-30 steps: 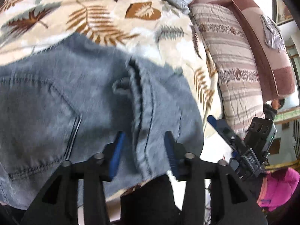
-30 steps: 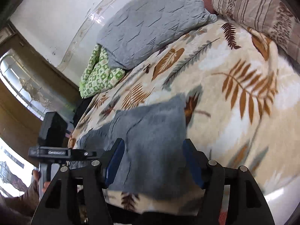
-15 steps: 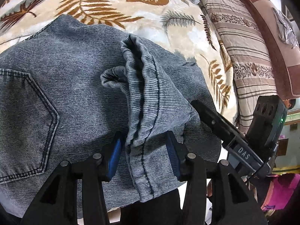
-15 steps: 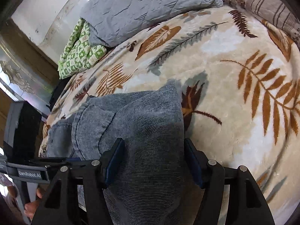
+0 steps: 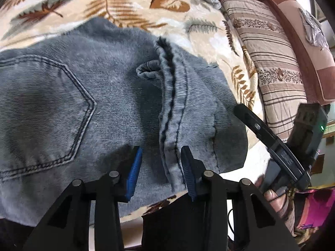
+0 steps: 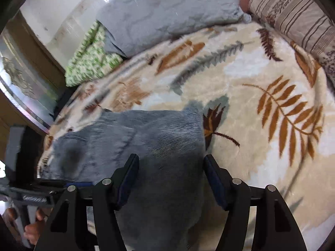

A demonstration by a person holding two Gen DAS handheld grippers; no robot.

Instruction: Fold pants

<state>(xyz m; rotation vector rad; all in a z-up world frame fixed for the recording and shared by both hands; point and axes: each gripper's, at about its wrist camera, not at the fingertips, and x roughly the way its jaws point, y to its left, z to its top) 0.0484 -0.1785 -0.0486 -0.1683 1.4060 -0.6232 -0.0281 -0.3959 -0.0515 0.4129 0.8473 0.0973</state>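
Leaf-print blanket covers bed ahead of right gripper; grey pillow beyond, green patterned cloth far left, striped pillow right, white wall behind.

Daylight, bright and soft in both views. Left wrist view: white glare at 1 o'clock corner; jeans smeared by motion blur, blanket soft at 11 o'clock. Right wrist view: wall blown out at 11 o'clock, green quilt blurred, faint shadows on blanket at 4 o'clock. Strong fisheye bending, black vignette at corners.
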